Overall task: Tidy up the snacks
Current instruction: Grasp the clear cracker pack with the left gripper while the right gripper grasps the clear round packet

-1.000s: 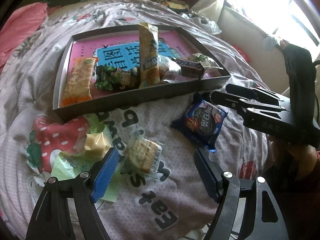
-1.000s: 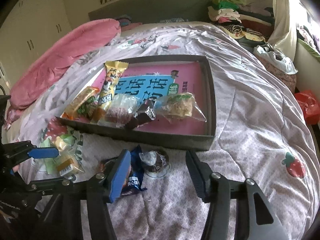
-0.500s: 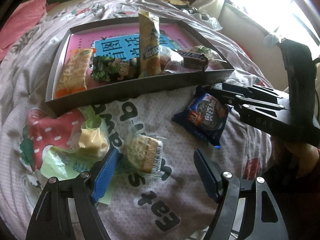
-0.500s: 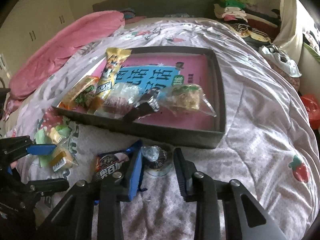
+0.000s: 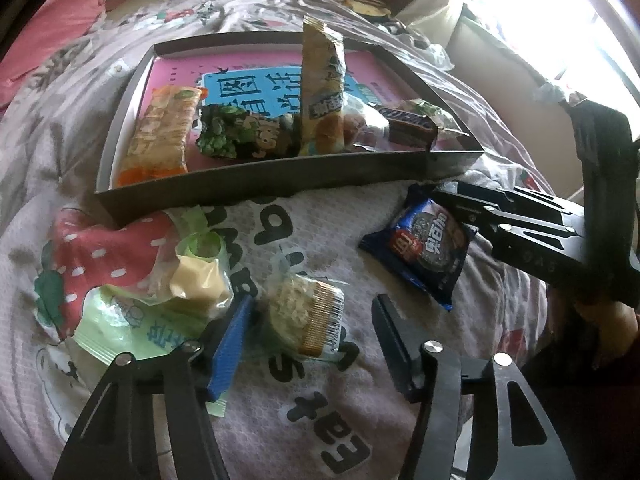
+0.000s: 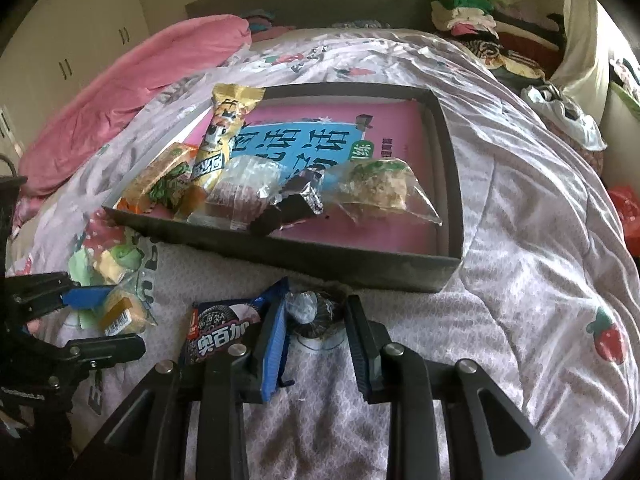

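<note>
The bedspread (image 6: 532, 240) is pale lilac-pink with red strawberries and black lettering. The tray (image 5: 256, 190) has dark grey walls, and a pink sheet with a blue panel of dark characters lines it. In it stand a yellow-gold packet (image 5: 323, 92), an orange-and-cream packet (image 5: 162, 136) and a green-patterned packet (image 5: 222, 132). The cookie packet (image 5: 424, 246) is dark blue with a red patch and white characters. The wafer wrapper (image 5: 304, 316) is clear over beige. The left tongs (image 5: 312, 344) are black with one blue pad.
</note>
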`<state>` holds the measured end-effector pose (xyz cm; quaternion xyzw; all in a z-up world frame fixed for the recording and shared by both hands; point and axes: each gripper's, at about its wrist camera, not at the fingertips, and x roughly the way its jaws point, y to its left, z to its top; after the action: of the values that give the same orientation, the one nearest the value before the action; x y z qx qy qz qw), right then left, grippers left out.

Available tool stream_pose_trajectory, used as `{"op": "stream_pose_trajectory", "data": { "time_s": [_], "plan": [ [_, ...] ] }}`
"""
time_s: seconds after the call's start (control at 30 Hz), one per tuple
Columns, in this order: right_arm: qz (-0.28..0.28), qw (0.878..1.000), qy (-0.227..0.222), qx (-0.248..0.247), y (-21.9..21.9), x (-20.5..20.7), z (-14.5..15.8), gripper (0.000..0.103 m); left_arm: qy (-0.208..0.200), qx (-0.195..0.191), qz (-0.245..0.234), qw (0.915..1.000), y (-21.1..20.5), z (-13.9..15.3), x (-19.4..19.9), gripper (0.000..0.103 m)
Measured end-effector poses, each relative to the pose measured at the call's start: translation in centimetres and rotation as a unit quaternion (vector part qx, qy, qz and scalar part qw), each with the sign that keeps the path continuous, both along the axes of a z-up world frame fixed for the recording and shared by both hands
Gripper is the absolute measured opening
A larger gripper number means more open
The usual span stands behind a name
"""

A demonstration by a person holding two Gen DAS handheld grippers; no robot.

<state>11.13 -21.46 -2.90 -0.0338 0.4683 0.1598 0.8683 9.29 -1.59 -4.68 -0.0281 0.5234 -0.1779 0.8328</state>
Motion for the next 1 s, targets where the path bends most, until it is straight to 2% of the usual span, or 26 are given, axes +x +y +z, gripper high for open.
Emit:
{"op": "stream_pose_trajectory", "data": {
  "time_s": [0.23,0.33,0.73,0.83,0.93,1.0],
  "plan": [
    [-0.018,1.000,0.007,0.014,-0.9,-0.1,0.3,0.030,-0.003,0.000,0.014,0.9999,0.5,-0.1,0.1,0.046],
    [-0.010,1.000,0.020,0.009,-0.5,-0.1,-0.3,0.031,-0.003,0.000,0.014,0.9999,0.3,-0.2,0.1,0.046],
    [-0.011,1.000,0.008,-0.002,0.3,0.6,-0.6,0.033,-0.007,0.005,0.015,0.9999,-0.7,-0.7,0.1,0.046],
    [-0.021,0.999,0.015,-0.028,0.3,1.0,-1.4,0.033,-0.007,0.004,0.017,0.9998,-0.9,-0.8,0.1,0.046],
    [-0.032,0.999,0.018,-0.010,-0.2,1.4,-1.5,0.032,-0.008,-0.001,0.020,0.9998,-0.7,-0.9,0.2,0.046],
    [-0.034,0.999,0.013,-0.006,-0.4,1.4,-1.3,0.027,-0.008,-0.004,0.020,0.9998,-0.6,-0.9,0.2,0.046]
  ]
}}
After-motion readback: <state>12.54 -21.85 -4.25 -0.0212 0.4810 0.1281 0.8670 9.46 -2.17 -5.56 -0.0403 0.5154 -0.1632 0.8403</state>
